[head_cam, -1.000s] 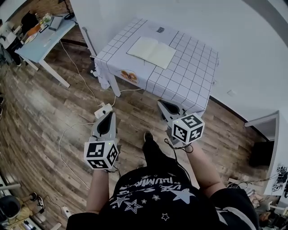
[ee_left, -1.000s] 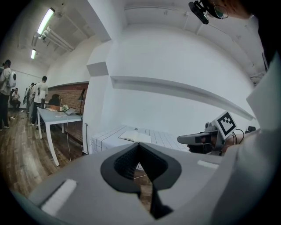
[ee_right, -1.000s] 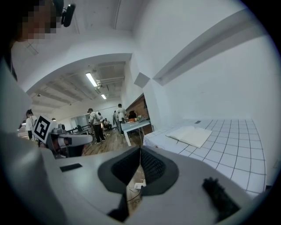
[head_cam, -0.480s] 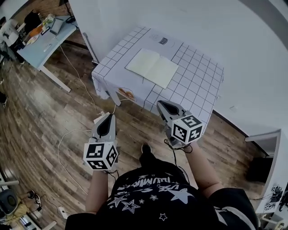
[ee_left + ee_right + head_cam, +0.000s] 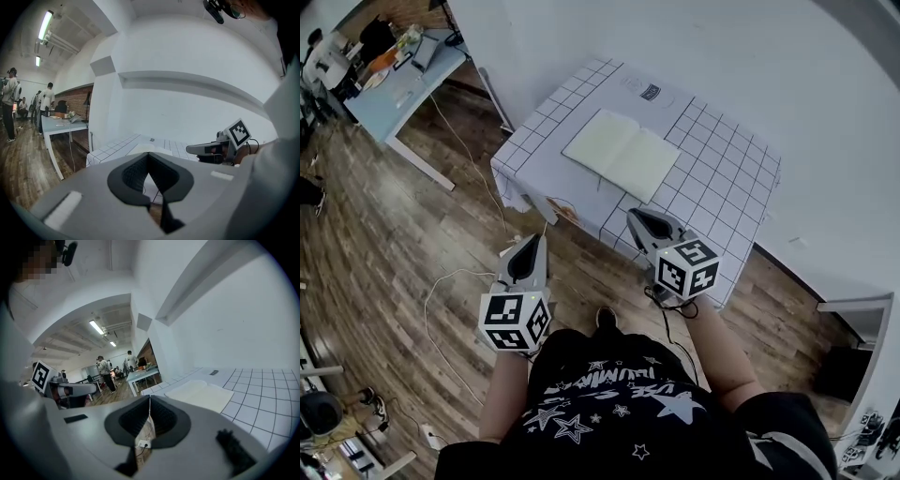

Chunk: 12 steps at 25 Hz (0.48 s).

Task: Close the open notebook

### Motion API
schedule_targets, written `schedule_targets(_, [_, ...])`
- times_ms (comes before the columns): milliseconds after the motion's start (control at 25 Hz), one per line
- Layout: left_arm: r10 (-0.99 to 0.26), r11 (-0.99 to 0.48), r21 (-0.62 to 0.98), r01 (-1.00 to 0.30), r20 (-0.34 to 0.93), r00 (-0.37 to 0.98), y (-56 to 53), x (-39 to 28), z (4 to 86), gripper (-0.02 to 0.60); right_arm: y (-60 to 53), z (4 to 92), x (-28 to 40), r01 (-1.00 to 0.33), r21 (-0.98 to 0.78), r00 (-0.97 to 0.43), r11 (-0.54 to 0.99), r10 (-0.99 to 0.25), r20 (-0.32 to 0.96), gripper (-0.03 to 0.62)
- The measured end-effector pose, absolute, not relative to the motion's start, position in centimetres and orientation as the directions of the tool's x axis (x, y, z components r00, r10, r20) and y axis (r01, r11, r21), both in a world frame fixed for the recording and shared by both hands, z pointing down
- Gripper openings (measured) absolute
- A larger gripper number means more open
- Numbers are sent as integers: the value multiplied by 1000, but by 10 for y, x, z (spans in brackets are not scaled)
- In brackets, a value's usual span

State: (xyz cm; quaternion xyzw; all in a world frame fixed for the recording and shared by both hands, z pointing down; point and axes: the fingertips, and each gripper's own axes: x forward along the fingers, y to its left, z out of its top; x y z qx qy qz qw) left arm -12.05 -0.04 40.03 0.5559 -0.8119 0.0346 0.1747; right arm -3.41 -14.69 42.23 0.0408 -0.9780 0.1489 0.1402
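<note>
The open notebook [image 5: 621,155] lies flat, cream pages up, on a table with a white checked cloth [image 5: 722,187]. Both grippers hang over the wooden floor, short of the table's near edge and pointing at it. My left gripper [image 5: 532,242] is shut and empty; its jaw tips meet [image 5: 149,157], with the notebook [image 5: 140,149] just beyond them. My right gripper [image 5: 635,217] is also shut and empty [image 5: 150,399], and the notebook [image 5: 206,394] lies ahead to its right. Each gripper sees the other: the right gripper [image 5: 201,150] and the left gripper [image 5: 89,389].
A white wall stands behind the table. A pale blue desk [image 5: 403,80] with clutter is at the upper left, and people [image 5: 9,93] stand far off beside it. Cables [image 5: 441,291] and a power strip [image 5: 508,247] lie on the floor near the left gripper.
The person has stepped toward the table: it and the notebook sit lower and nearer in the head view. Both grippers moved forward with the person and stay shut.
</note>
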Motion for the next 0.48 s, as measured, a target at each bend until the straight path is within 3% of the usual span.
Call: schedule_targets(480, [-884, 397, 133, -908, 321, -340, -16, -164, 408, 9, -158, 438, -81, -92, -276, -949, 957, 1, 317, 15])
